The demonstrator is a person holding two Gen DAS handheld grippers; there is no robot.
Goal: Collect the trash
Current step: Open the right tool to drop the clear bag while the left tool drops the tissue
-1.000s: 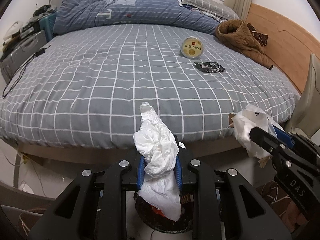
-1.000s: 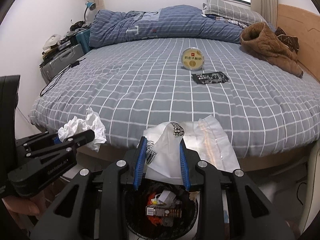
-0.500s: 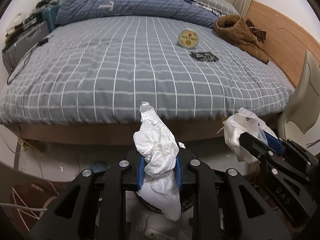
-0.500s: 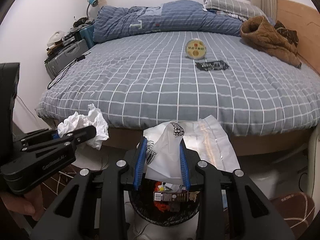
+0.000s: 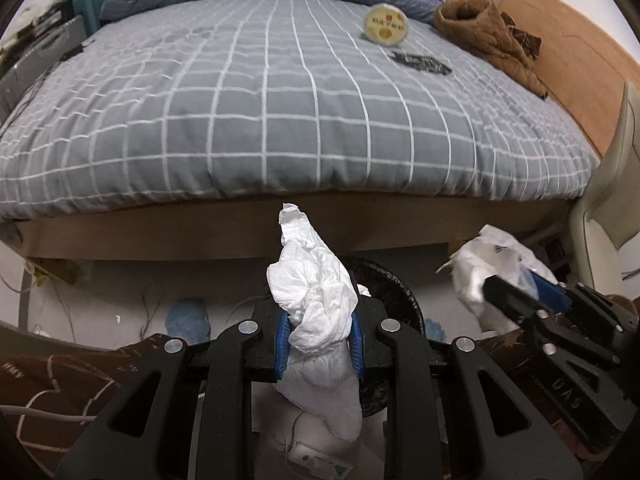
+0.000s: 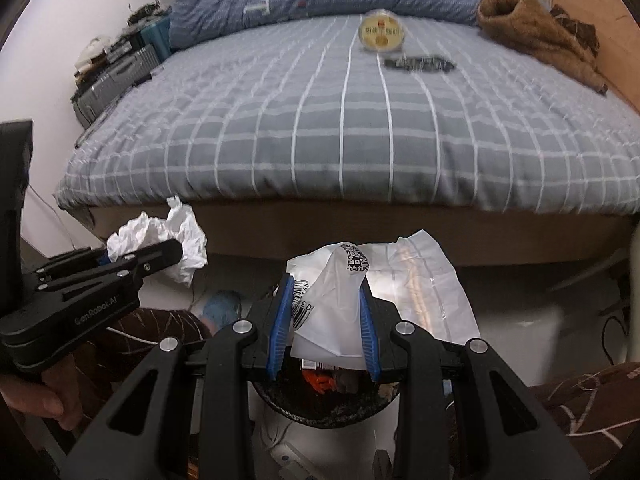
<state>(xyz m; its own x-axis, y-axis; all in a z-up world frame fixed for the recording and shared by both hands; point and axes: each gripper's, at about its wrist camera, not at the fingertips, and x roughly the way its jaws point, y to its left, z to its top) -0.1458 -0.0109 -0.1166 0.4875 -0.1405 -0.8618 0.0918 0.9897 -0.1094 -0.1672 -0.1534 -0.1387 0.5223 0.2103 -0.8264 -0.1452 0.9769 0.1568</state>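
Item 1: left gripper (image 5: pixel 318 344), jaws clamped on a crumpled white paper tissue (image 5: pixel 316 312), above the rim of the round black-lined waste bin (image 5: pixel 394 292) on the floor.

Item 2: right gripper (image 6: pixel 325 326), jaws pinching a translucent white plastic mailer bag (image 6: pixel 340 304), printed barcode and QR code, digits unreadable, directly over the bin (image 6: pixel 320 412).

Handling advice: centre each piece over the bin mouth before releasing; the light tissue may cling to the pads.

Item 3: gripper bodies marked "GenRobot.AI" and "DAS".

Item 4: round yellow-lidded tub (image 6: pixel 382 32), Chinese lettering unreadable, and flat black wrapper (image 6: pixel 420 64), mid-bed (image 6: pixel 280 140) toward the far edge, uncollected.
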